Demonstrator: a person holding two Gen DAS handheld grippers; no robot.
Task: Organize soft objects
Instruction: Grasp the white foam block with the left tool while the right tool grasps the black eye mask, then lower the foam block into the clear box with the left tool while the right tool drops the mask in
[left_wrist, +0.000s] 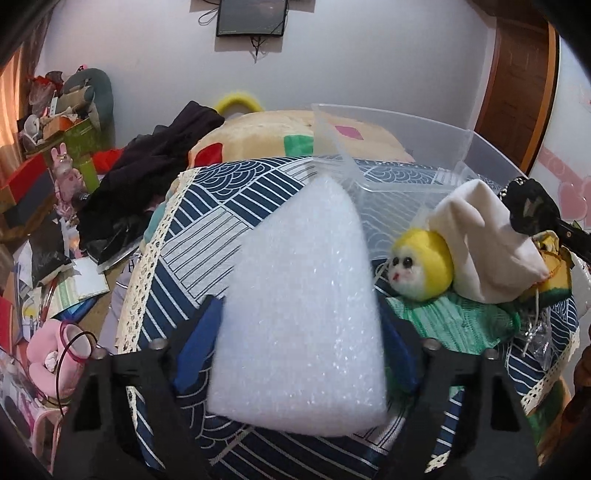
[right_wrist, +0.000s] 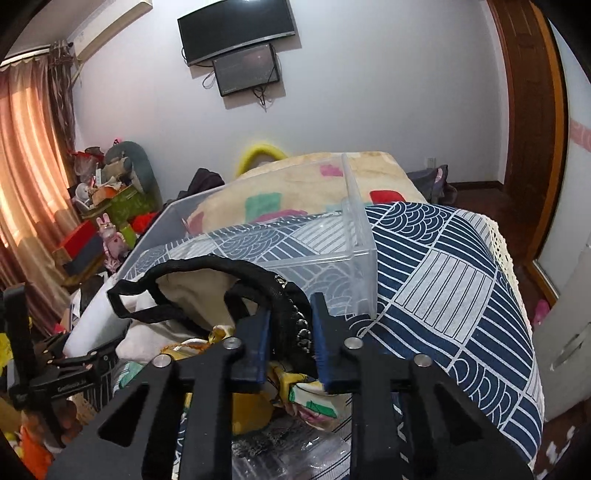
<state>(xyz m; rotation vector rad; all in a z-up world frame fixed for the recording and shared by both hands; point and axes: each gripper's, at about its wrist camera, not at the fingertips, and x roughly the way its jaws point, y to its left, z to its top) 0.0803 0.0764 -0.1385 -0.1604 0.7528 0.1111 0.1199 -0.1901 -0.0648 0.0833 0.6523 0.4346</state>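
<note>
The sorting looks barely begun: the clear bin (right_wrist: 258, 236) on the patterned cloth (right_wrist: 443, 280) shows nothing inside it, while the soft things lie in a heap just beside it: a yellow doll (left_wrist: 421, 267), a white cloth (left_wrist: 487, 240), a green net (left_wrist: 454, 317) and more underneath. Everything is left to go in, by my reading. The left hand-held gripper (left_wrist: 299, 328) stands wide, its blue pads pressed on both sides of a white foam block (left_wrist: 295, 295), which sits on the cloth in front of the bin. The right hand-held gripper (right_wrist: 290, 332) is nearly together, pinching a black strap (right_wrist: 284, 310) with metal studs at the top of the heap, near the bin's front wall.
</note>
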